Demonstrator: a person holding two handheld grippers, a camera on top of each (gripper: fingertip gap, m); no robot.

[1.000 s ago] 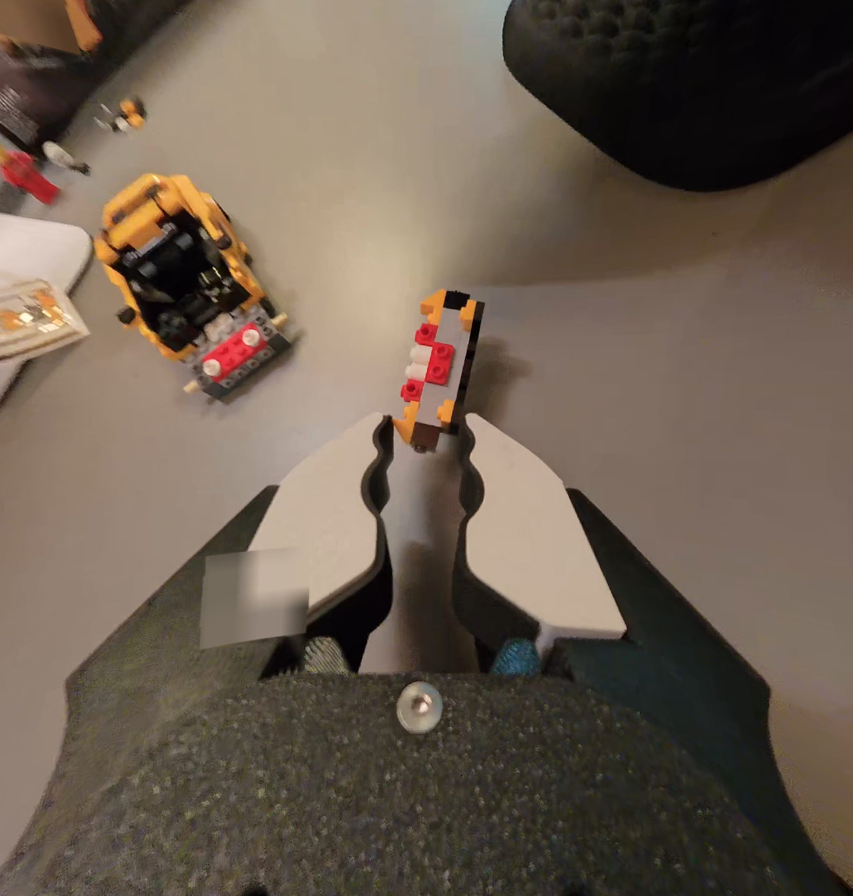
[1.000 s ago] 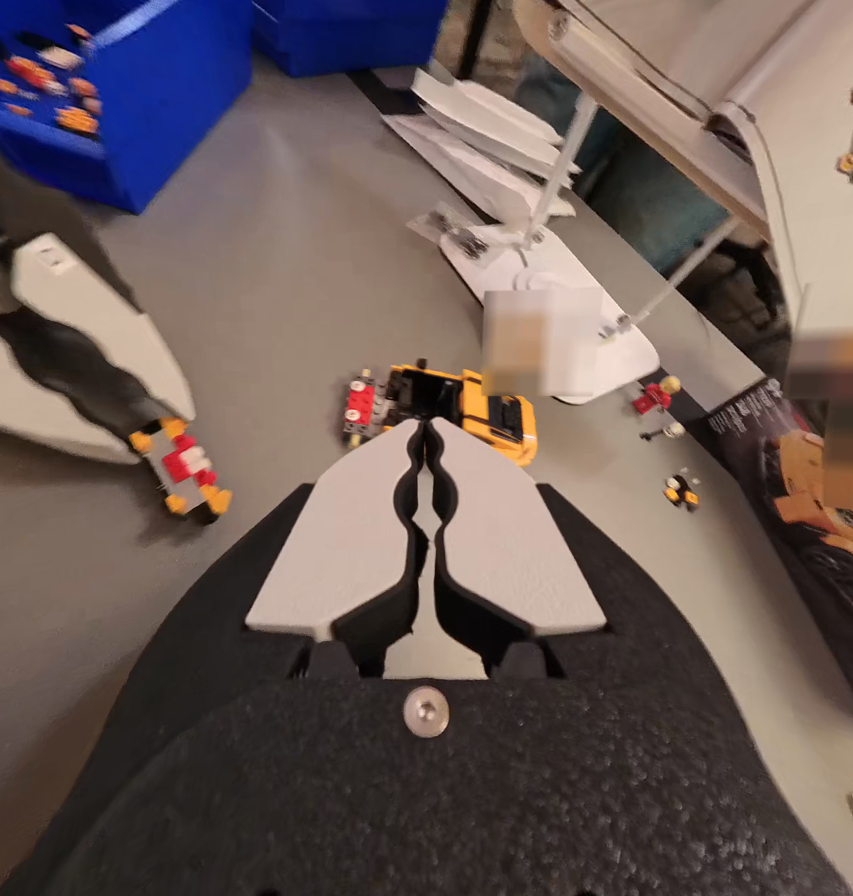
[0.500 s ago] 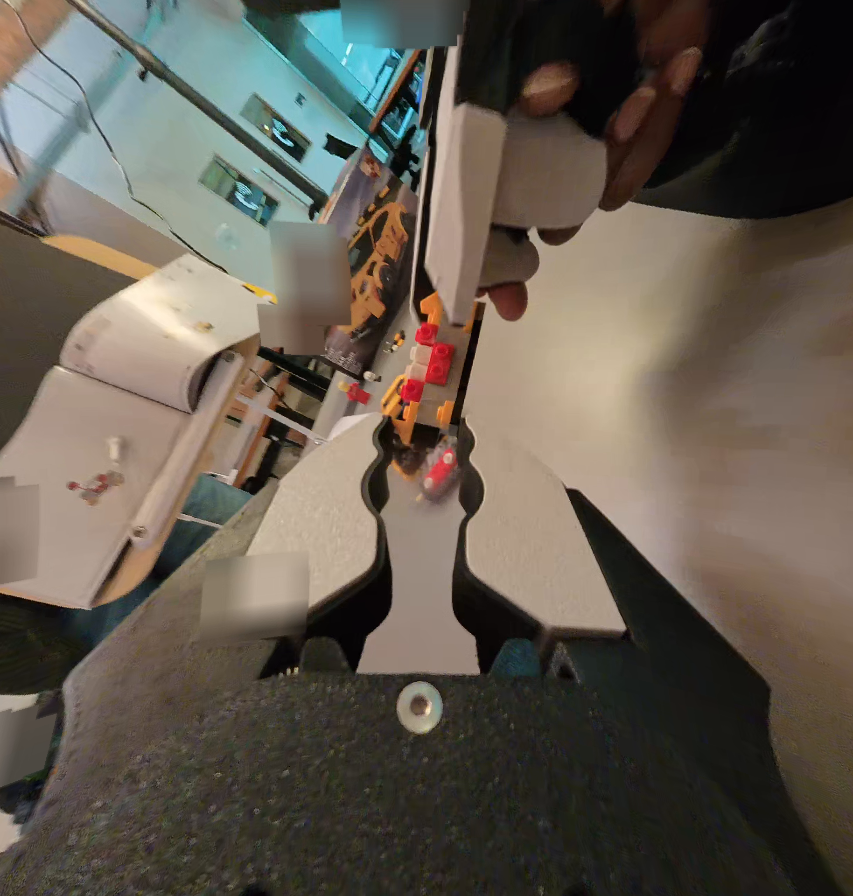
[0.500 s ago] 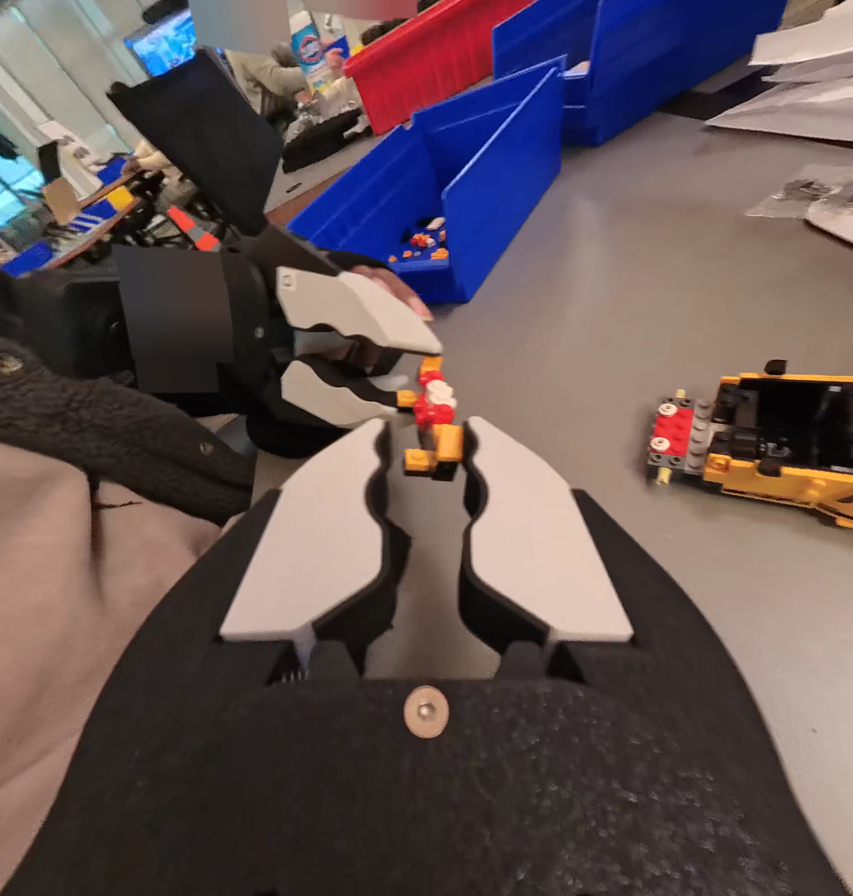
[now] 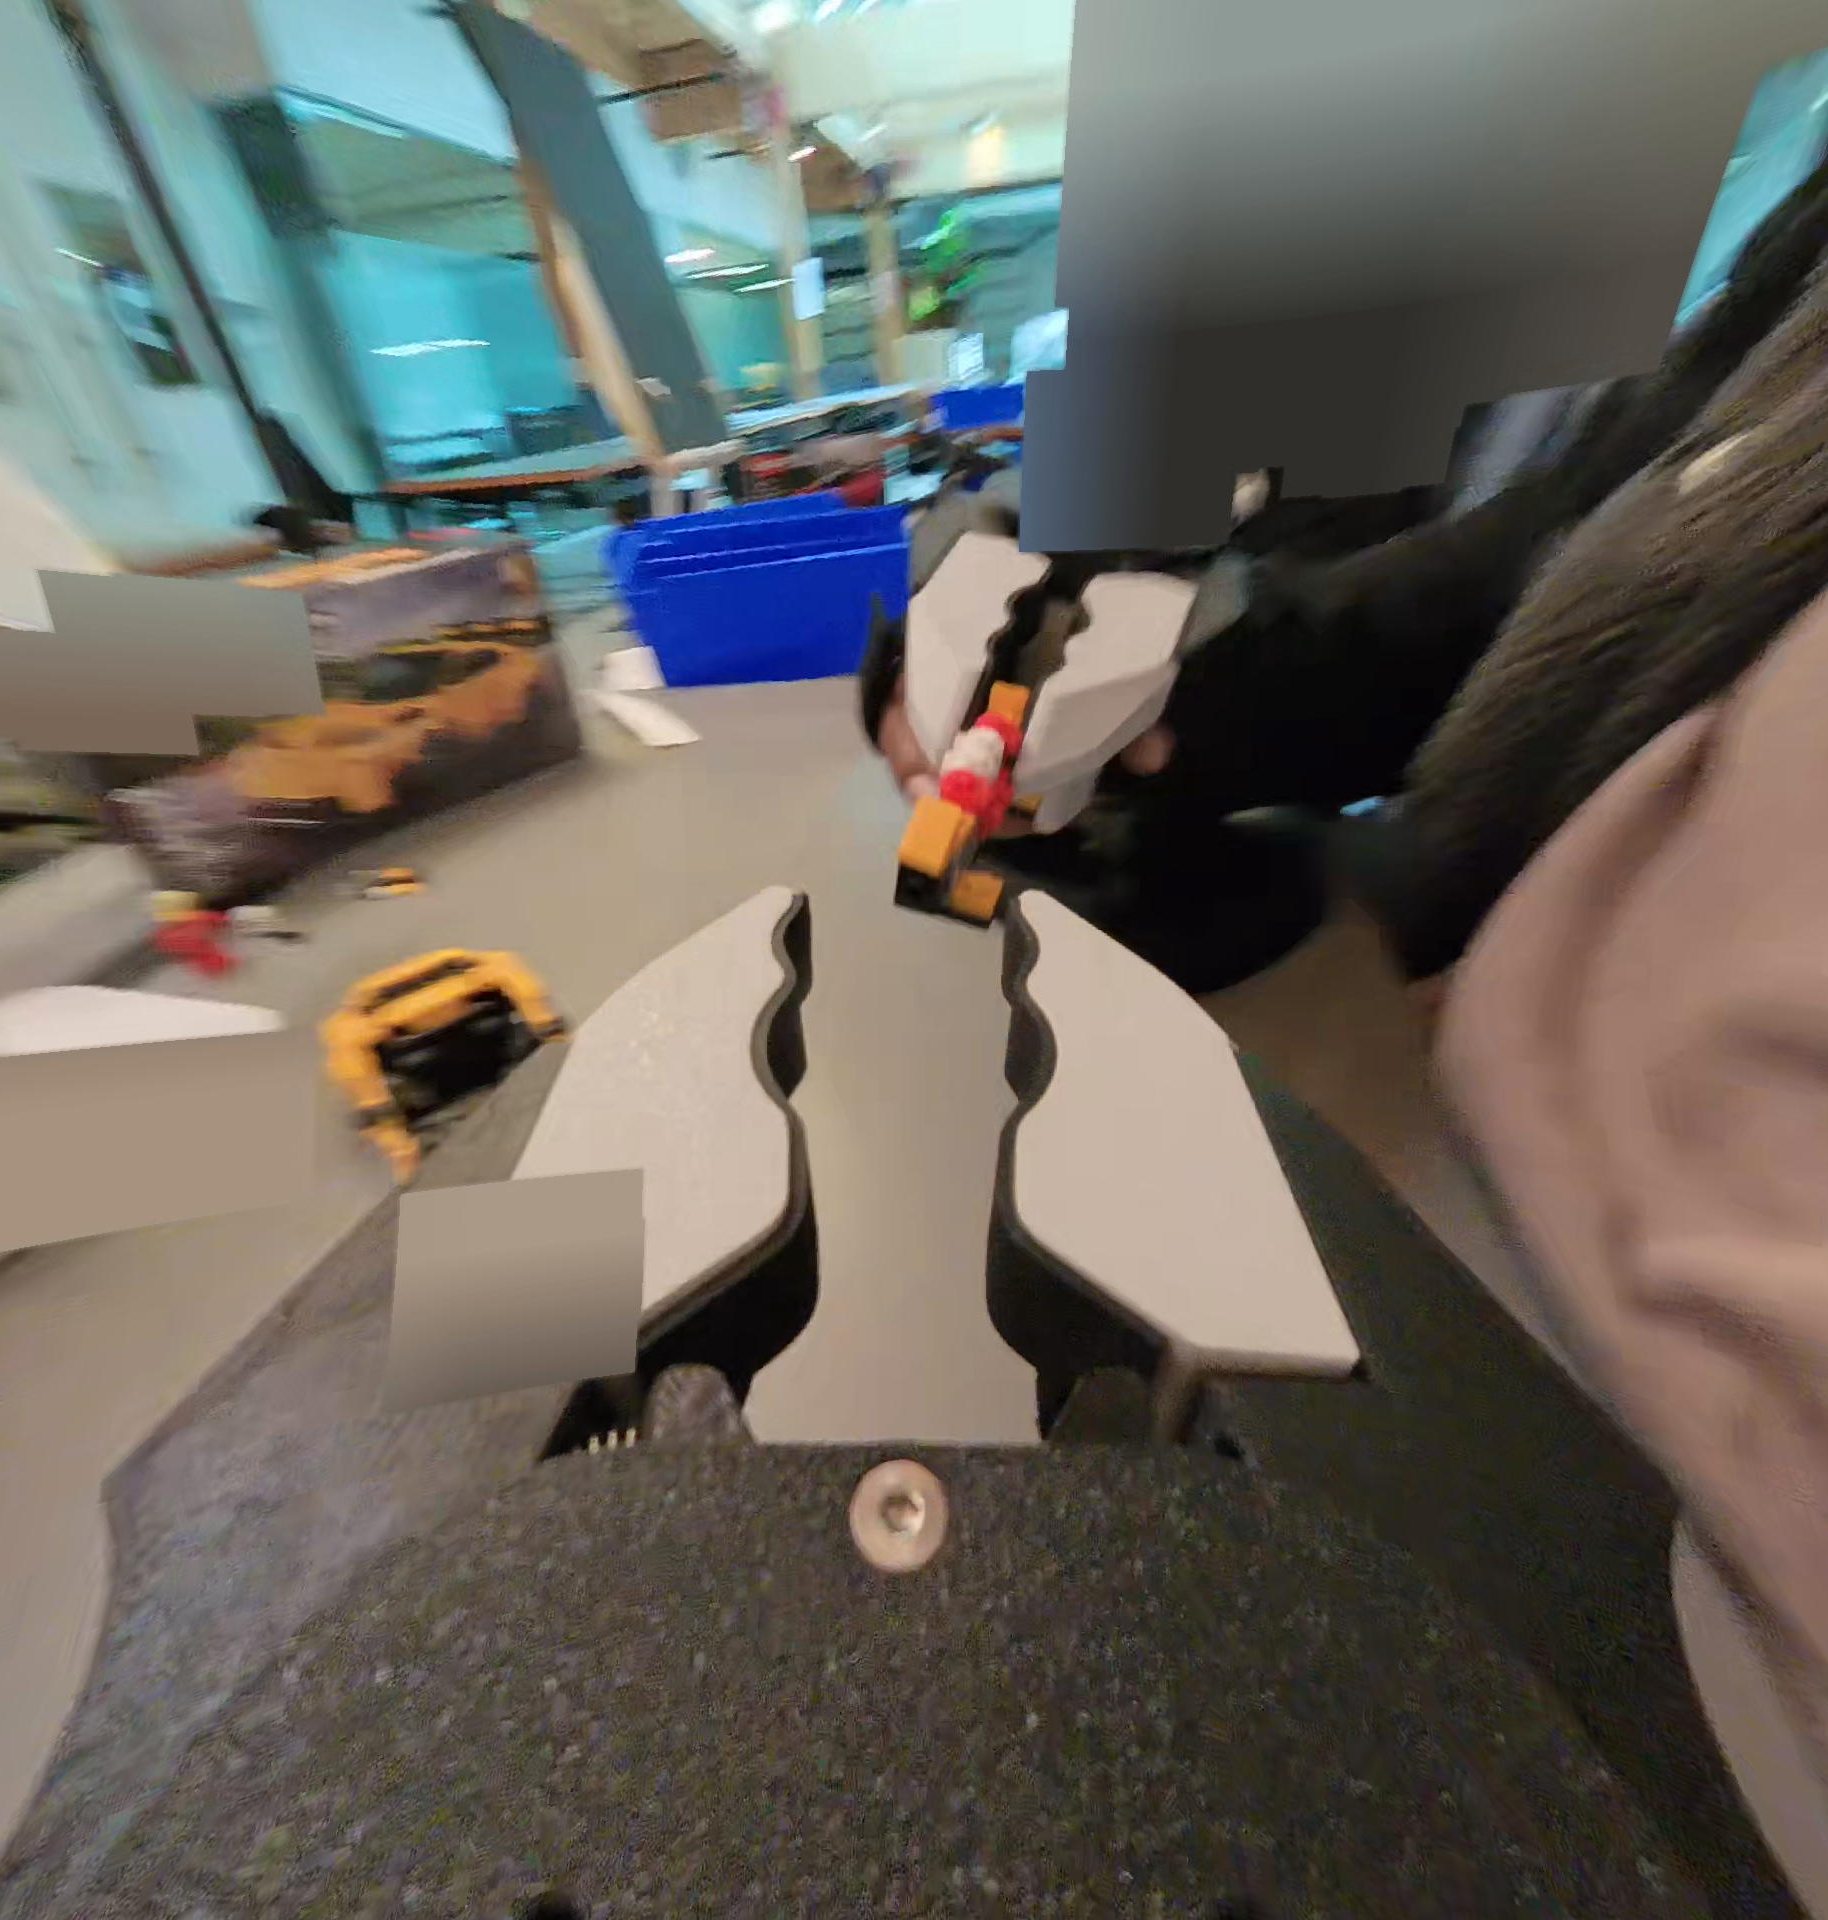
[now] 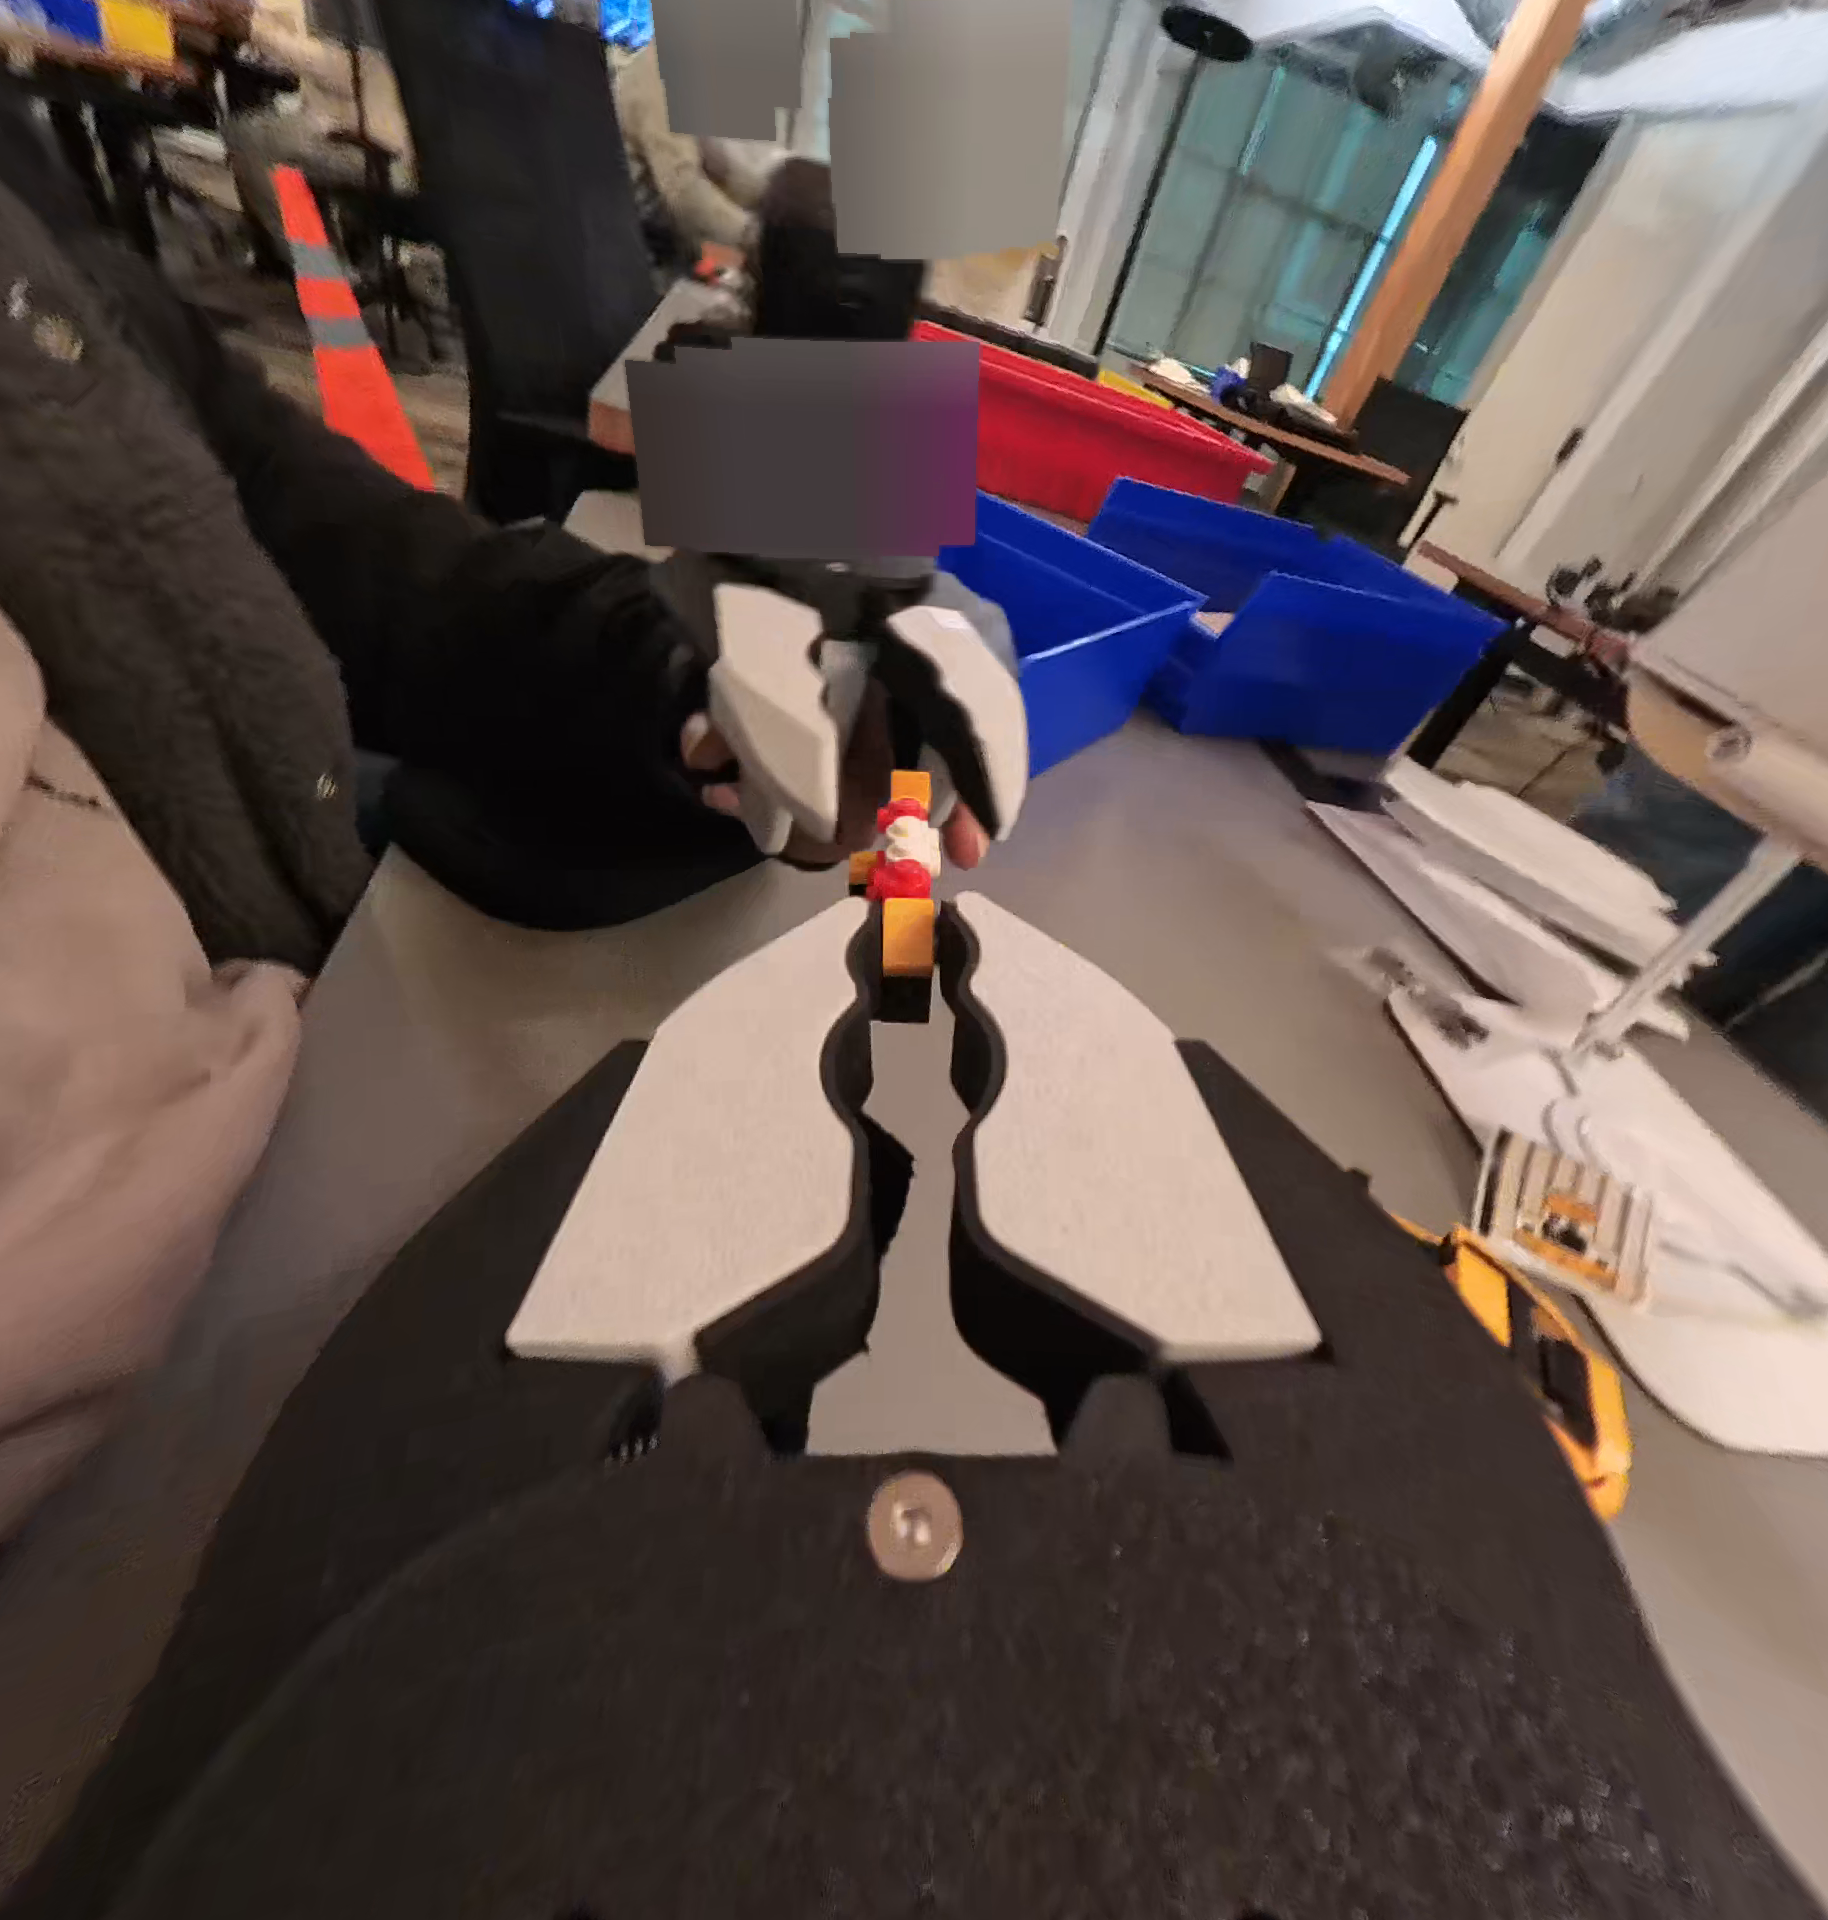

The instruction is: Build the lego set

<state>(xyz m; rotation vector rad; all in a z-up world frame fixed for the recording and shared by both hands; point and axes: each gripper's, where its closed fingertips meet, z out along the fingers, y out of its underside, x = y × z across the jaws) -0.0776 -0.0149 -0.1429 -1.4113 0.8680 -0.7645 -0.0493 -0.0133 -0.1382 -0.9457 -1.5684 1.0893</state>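
Above the grey tabletop (image 6: 1149, 831), the small orange, red and white lego sub-assembly (image 6: 905, 904) hangs in the air between the two tools, its near orange-and-black end pinched between the tips of the right gripper (image 6: 905, 935), whose fingers are closed on it. In the left wrist view the left gripper (image 5: 905, 914) has its fingers spread apart and empty, and the piece's lower end sits just beside its right tip; whether it touches is hard to say, since that view is blurred. So the step in hand looks like a hand-over, or a re-grip, with the right tool carrying the piece. The half-built yellow car (image 5: 437, 1029) rests on the tabletop, off to the left in that view and well apart from the piece, with the set's box (image 5: 370, 717) and blue bins (image 6: 1305, 644) farther back. Next, I judge, the right gripper needs to turn the piece so its studs face the proper way, carry it down to the car and press it home squarely, while the left tool steadies the car body.
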